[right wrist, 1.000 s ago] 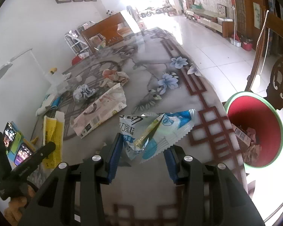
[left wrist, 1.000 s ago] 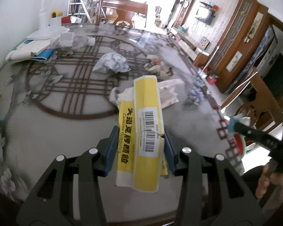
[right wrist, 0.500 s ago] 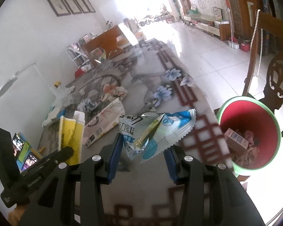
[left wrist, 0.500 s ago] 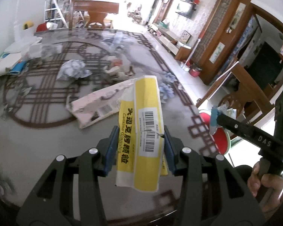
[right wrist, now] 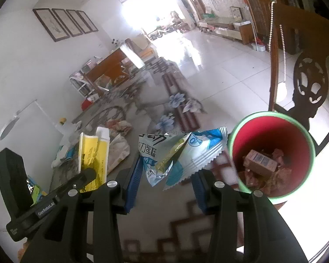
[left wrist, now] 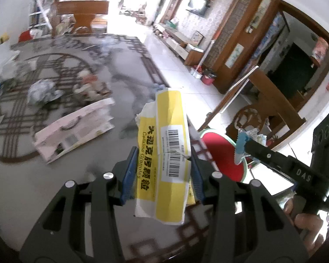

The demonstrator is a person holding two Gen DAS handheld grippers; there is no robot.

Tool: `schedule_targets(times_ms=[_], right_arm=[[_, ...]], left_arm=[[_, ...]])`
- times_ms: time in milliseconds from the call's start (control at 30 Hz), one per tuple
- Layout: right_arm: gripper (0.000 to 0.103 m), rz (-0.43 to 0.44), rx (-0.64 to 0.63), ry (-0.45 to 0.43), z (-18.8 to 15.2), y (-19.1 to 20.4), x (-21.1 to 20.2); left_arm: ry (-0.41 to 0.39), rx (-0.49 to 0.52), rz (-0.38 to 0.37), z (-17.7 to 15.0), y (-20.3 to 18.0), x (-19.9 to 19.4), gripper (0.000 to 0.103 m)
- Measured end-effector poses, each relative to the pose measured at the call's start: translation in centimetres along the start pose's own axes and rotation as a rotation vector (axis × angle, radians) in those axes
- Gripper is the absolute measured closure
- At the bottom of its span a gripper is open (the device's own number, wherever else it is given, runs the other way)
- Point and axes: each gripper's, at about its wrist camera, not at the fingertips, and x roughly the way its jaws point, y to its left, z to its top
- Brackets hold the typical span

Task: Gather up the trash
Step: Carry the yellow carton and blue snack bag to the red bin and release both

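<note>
Both hands are loaded. The left gripper point(left wrist: 163, 173) is clamped on a flattened yellow medicine box point(left wrist: 166, 151), which stands up between the blue pads above the near edge of the bench point(left wrist: 54, 175). The right gripper point(right wrist: 166, 184) grips a crumpled blue-and-white snack wrapper point(right wrist: 182, 151); it sticks up and leans right, toward the red bin point(right wrist: 272, 153) that sits on the floor just off the bench's right edge, already holding a small carton and scraps.

More trash lies farther back on the bench: a flattened pink box point(left wrist: 74, 131), a grey paper wad point(left wrist: 41, 89) and a reddish crumpled wrapper point(left wrist: 87, 85).

The risks, as I see them: the wrapper is light and slippery, so if it is let go before the gripper is squarely over the bin's mouth, it may flutter onto the floor or catch on the green rim. The yellow box is long and stiff; dropped flat, it could bridge the rim and tip out. With both grippers heading for one opening, they might also knock each other or the wooden chair point(right wrist: 307, 83) just behind the bin.
</note>
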Motion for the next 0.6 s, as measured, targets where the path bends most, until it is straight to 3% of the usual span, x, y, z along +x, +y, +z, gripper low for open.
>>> schedule_targets(times_ms=[600], right_arm=[[0.06,-0.21,0.185,-0.079,0.8,-12.1,-3.1]], left_arm=[[0.122,0.219,-0.188,2.3,-11.1,10.2,0.06]])
